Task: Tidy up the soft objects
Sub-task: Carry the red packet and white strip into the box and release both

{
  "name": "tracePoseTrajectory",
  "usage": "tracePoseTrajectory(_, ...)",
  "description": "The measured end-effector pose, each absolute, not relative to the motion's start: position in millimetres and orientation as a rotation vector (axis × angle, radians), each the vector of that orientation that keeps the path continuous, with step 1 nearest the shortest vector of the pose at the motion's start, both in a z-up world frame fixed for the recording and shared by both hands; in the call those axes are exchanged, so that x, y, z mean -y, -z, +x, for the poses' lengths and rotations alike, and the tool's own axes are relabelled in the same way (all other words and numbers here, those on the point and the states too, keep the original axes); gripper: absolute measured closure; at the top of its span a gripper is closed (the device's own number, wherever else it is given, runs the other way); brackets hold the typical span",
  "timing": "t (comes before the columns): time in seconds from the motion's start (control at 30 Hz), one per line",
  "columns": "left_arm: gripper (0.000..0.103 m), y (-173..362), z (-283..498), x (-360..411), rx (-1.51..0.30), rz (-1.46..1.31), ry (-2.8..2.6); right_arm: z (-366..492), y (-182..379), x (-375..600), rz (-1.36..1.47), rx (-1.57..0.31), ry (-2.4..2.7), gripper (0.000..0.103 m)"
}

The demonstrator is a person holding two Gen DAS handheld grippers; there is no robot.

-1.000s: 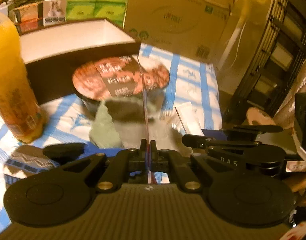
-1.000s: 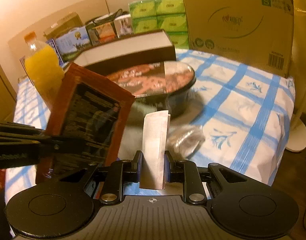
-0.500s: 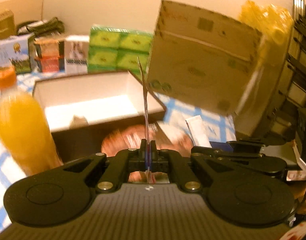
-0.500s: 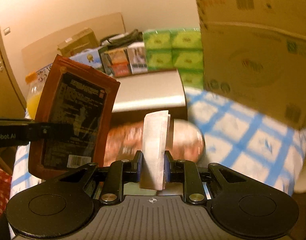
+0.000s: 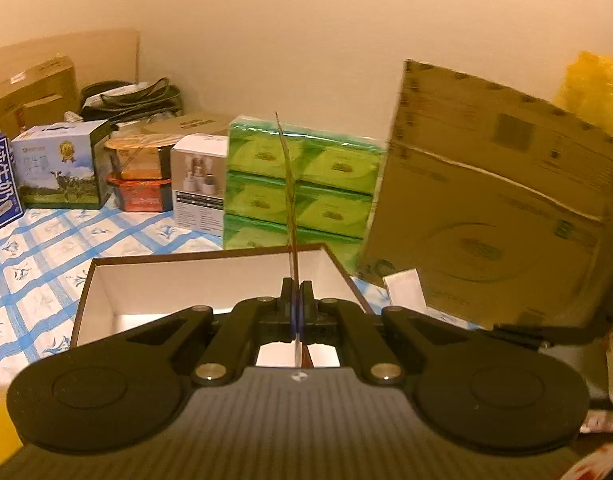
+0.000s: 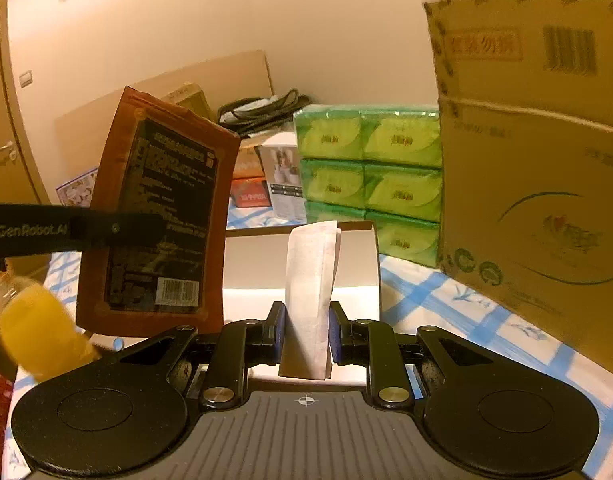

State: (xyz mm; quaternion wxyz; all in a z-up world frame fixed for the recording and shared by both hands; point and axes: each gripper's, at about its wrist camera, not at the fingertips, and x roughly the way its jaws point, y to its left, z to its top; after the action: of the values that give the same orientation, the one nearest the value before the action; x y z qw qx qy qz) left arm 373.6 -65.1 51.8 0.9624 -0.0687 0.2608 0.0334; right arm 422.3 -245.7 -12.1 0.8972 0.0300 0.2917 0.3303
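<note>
On left gripper arm: "GenRobot.AI"; clamps brown pouch.

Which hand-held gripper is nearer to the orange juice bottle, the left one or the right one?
The left. Seen from the right wrist, the left hand-held gripper holds its brown packet just above the orange juice bottle, while the right hand-held gripper, holding a white packet, sits farther right.

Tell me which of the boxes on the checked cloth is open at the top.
The shallow brown box with the white inside, nearest the cameras. The big cardboard carton and the small printed boxes behind are all closed.
</note>
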Motion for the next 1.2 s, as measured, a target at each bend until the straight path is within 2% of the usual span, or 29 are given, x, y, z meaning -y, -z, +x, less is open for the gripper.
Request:
tracePoseTrajectory(0.37,0.101,-1.2,434.9,57.5,-0.677,-0.149,-0.139,475.1,50.2,219.6,0.028,-0.692,-0.706,0.081)
tracePoseTrajectory(0.43,0.098,8.5,442.7,57.1,-0.709,-0.142,-0.137,479.2,54.3,217.4,0.026,-0.701,-0.707,0.081)
tracePoseTrajectory(0.57,0.07,19.0,447.9,55.9,-0.722,-0.12,-0.167,486.4,58.1,212.7,0.017,-0.712,-0.7,0.081)
tracePoseTrajectory(0.87,0.068,24.4,449.0,47.4,-0.745,-0.099,-0.2,491.5,62.7,208.1,0.01,-0.719,-0.672,0.08)
tracePoseTrajectory(0.9,0.066,24.1,448.7,46.6,-0.745,-0.102,-0.2,491.9,62.6,207.8,0.014,-0.722,-0.663,0.077)
tracePoseTrajectory(0.97,0.063,23.2,447.5,46.7,-0.746,-0.101,-0.194,493.6,62.3,208.4,0.034,-0.727,-0.646,0.065)
tracePoseTrajectory(1.0,0.062,22.9,447.1,46.8,-0.748,-0.097,-0.192,493.7,61.7,209.5,0.047,-0.724,-0.641,0.053)
tracePoseTrajectory(1.03,0.062,22.7,446.6,47.2,-0.748,-0.093,-0.193,493.2,60.8,210.8,0.058,-0.717,-0.636,0.045)
tracePoseTrajectory(1.2,0.058,20.5,442.5,48.9,-0.753,-0.095,-0.175,490.0,54.4,217.4,0.084,-0.708,-0.627,0.042)
